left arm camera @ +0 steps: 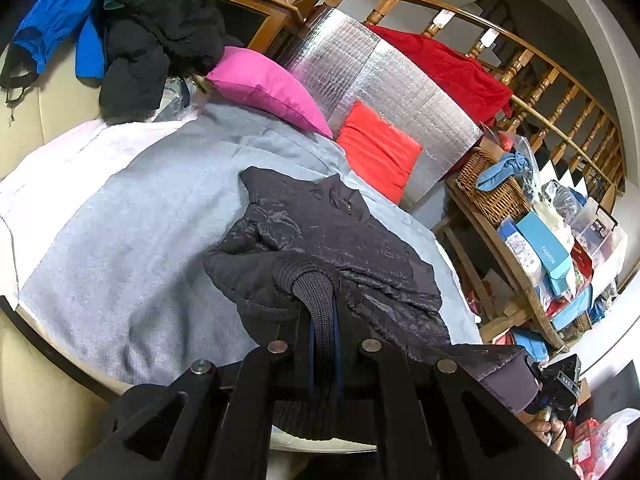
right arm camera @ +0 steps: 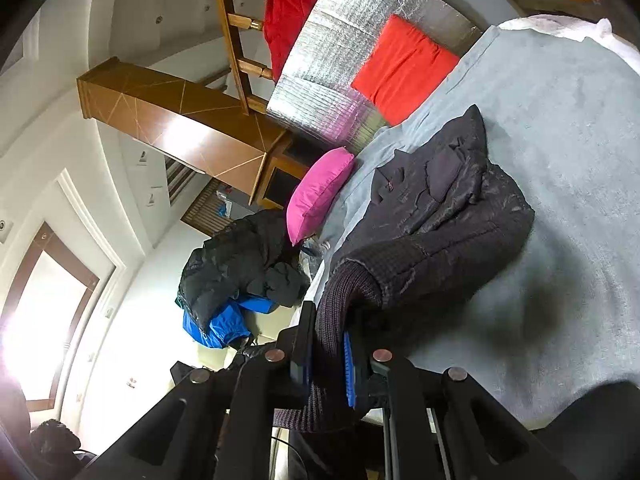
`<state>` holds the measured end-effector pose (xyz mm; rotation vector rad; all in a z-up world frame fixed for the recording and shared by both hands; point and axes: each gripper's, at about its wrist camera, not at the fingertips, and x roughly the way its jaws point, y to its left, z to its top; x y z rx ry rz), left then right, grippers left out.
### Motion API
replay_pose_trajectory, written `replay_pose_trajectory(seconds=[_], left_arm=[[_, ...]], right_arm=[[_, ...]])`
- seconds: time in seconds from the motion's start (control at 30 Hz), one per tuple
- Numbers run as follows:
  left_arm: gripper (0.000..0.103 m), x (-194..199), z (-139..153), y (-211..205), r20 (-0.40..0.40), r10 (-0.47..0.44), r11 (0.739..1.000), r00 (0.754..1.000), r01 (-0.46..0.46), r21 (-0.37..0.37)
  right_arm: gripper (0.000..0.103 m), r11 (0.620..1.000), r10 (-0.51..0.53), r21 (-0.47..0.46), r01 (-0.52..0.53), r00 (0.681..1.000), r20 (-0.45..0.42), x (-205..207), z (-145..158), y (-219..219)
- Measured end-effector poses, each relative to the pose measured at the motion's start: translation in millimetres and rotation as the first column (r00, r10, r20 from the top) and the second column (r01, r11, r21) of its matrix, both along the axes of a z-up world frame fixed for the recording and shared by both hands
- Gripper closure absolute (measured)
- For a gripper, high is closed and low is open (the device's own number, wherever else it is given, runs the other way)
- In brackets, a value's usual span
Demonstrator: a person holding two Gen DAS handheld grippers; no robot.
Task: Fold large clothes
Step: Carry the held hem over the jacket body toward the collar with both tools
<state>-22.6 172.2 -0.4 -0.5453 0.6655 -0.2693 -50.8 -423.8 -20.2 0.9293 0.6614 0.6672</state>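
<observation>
A dark quilted jacket [left arm camera: 332, 248] with ribbed knit trim lies bunched on a pale blue-grey blanket [left arm camera: 132, 248]. My left gripper [left arm camera: 322, 320] is shut on the jacket's ribbed hem, which runs back between its fingers. In the right wrist view, which is rolled sideways, the same jacket [right arm camera: 440, 220] lies on the blanket [right arm camera: 560, 200]. There my right gripper [right arm camera: 328, 344] is shut on another stretch of the ribbed knit edge. At the lower right of the left wrist view, a hand [left arm camera: 544, 426] holds the other tool.
A pink pillow [left arm camera: 268, 88], a red cushion [left arm camera: 380, 152] and a silver foil mat [left arm camera: 376, 92] lie at the blanket's far end. Dark and blue clothes [left arm camera: 120, 32] are piled at the far left. Cluttered wooden shelves [left arm camera: 532, 240] and a wooden railing [left arm camera: 560, 92] stand to the right.
</observation>
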Motion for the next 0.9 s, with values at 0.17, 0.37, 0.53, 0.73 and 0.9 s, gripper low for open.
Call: replay_pose_trajectory(seconds=[0.17,0.37,0.53,0.73,0.9], left_arm=[[0.095,3.5,-0.1,-4.3,-0.030,0.018,0.999,0.999,-0.016,0.050],[0.095,7.7,-0.1,-14.8,-0.058,0.037,0.990,0.998,-0.028,0.137],[0.095,9.0,2.1,-18.2,-0.053,0.037,0.986,0.998,-0.028,0.161],[0.095,9.3,2.0,-18.4,-0.063,0.044,0.986,0.997,-0.033,0.166],[0.095,9.2,3.2,-19.9,-0.063,0.048,0.984,0.997,-0.037,0.173]], right_arm=[[0.090,1.000,-0.002,0.002,0.002,1.000,0.003,0.2,-1.2,-0.1],[0.090,1.000,-0.006,-0.008,0.006,1.000,-0.008,4.2,-2.1,2.3],[0.090,0.999,-0.014,-0.033,0.014,1.000,-0.001,4.8,4.5,7.1],[0.090,0.999,-0.037,-0.023,0.036,0.999,-0.008,3.0,2.5,5.0],[0.090,0.999,-0.048,-0.012,0.048,0.999,-0.007,5.0,3.2,4.3]])
